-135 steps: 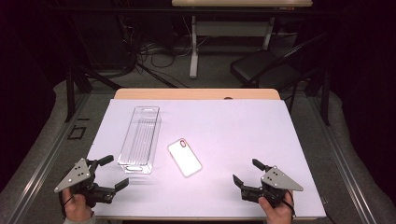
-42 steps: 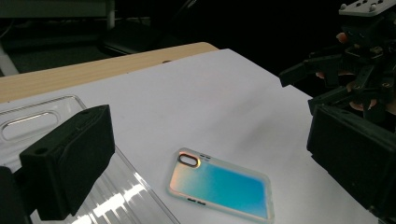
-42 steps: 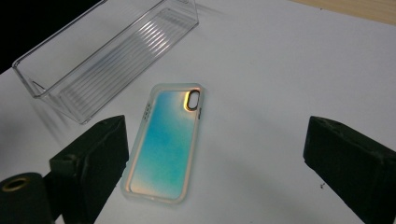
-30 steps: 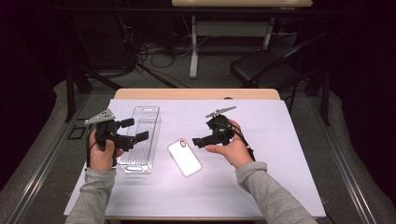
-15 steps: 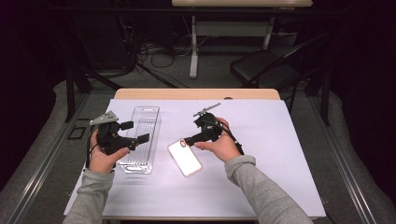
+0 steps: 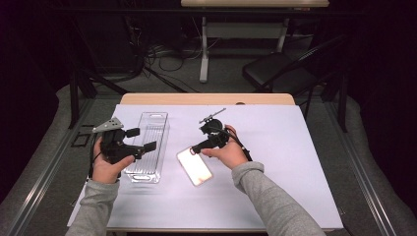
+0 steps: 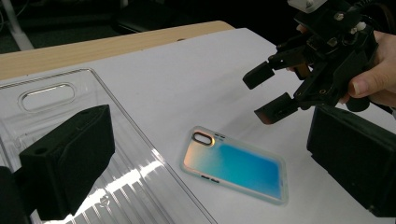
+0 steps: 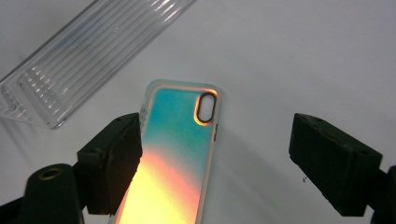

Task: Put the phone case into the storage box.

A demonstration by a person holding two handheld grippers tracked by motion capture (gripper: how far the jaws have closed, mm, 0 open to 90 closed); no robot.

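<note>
The right claw (image 6: 196, 147) hangs open just above the phone case's (image 6: 194, 166) camera end; the case lies flat beside the clear tray (image 6: 147, 145). The left claw (image 6: 142, 139), open, hovers over that tray.

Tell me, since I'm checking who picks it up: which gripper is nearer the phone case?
Right. The right gripper hovers open just above the phone case, at its camera-hole end. The left gripper is off to its side, over the clear tray.
</note>
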